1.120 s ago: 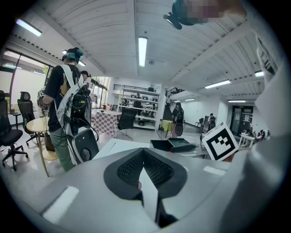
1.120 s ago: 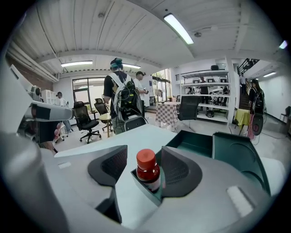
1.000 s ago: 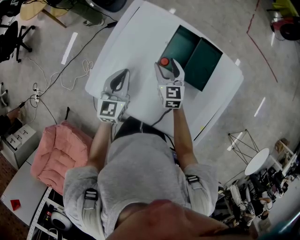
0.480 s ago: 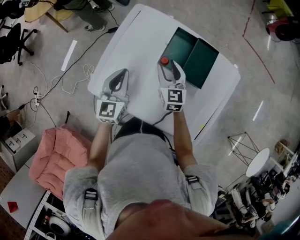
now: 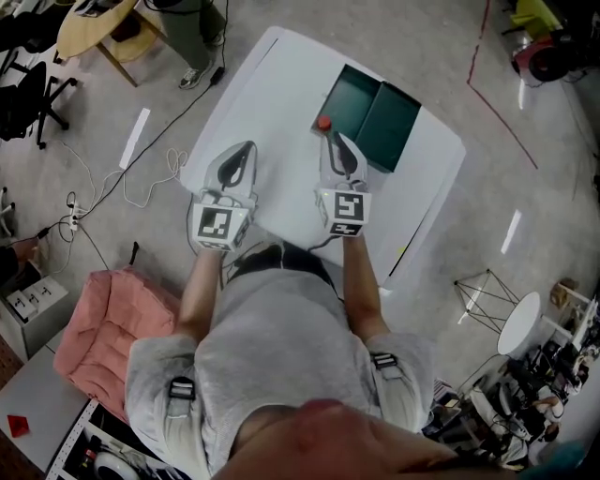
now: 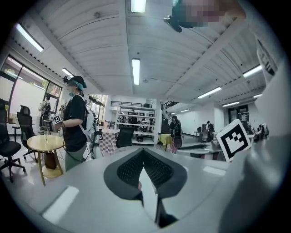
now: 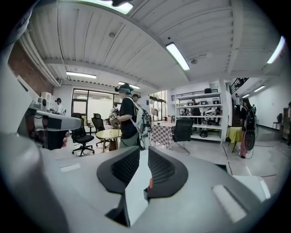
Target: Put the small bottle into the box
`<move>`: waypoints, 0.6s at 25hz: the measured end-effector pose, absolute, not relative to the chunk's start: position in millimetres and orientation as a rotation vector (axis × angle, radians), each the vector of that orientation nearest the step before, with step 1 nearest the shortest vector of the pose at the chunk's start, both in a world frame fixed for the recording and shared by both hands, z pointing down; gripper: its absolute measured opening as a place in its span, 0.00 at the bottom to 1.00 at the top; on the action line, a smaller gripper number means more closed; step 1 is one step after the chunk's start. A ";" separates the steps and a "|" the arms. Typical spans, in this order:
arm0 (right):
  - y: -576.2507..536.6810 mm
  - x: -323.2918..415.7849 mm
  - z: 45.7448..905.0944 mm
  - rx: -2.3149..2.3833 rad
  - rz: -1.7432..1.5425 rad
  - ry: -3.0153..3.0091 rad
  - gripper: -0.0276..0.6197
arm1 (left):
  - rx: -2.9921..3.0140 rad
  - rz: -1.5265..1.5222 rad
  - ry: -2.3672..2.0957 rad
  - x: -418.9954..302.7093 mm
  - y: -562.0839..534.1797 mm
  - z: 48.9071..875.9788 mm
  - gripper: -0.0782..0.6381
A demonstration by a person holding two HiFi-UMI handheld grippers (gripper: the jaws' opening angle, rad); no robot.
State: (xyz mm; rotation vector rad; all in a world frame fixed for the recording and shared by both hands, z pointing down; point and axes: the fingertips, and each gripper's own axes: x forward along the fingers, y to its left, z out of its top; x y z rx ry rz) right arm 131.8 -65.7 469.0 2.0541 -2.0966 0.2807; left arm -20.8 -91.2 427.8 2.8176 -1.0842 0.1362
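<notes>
The small bottle [image 5: 323, 123], clear with a red cap, stands on the white table [image 5: 272, 103] at the near left corner of the open dark green box [image 5: 354, 97]. My right gripper [image 5: 334, 139] hovers just short of the bottle. Its jaws have just been closing and now leave only a narrow slit, with nothing between them. Through that slit, the right gripper view shows the red cap [image 7: 150, 183] as a small spot below. My left gripper [image 5: 246, 147] hangs over the table's left half, shut and empty.
The box's lid [image 5: 396, 127] lies open to the right of the box. On the floor are a pink cushion [image 5: 94, 323], loose cables [image 5: 141, 159] and a round wooden table [image 5: 94, 28]. A person [image 7: 127, 120] stands by a round table across the room.
The right jaws stood wide around the bottle's cap and have come nearly together without it. Both grippers have risen and drawn back a little. The bottle has stayed by the box.
</notes>
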 end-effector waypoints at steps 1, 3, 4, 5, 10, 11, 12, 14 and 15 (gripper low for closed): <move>-61.1 129.8 463.9 2.068 0.270 -2.090 0.13 | 2.821 0.127 -1.082 -23.7 -87.7 424.6 0.13; -50.7 124.8 455.1 2.086 0.253 -2.087 0.10 | 2.822 0.113 -1.079 -29.3 -79.1 420.4 0.13; -45.5 122.7 451.8 2.090 0.245 -2.088 0.10 | 2.824 0.106 -1.076 -31.0 -74.9 418.5 0.13; -40.7 120.8 449.0 2.092 0.236 -2.089 0.09 | 2.827 0.102 -1.071 -32.2 -71.2 417.1 0.13; -19.2 111.4 437.0 2.106 0.192 -2.079 0.06 | 2.835 0.089 -1.052 -40.4 -53.6 414.0 0.13; -15.2 109.1 435.6 2.107 0.188 -2.078 0.05 | 2.835 0.090 -1.049 -42.4 -50.4 412.8 0.13; -11.4 106.7 435.0 2.105 0.186 -2.078 0.05 | 2.838 0.090 -1.043 -44.3 -47.2 412.1 0.13; -3.0 103.0 435.2 2.105 0.185 -2.075 0.05 | 2.846 0.089 -1.030 -48.3 -40.5 412.7 0.13; 1.3 101.6 435.2 2.107 0.181 -2.071 0.05 | 2.848 0.090 -1.026 -50.5 -37.2 413.1 0.13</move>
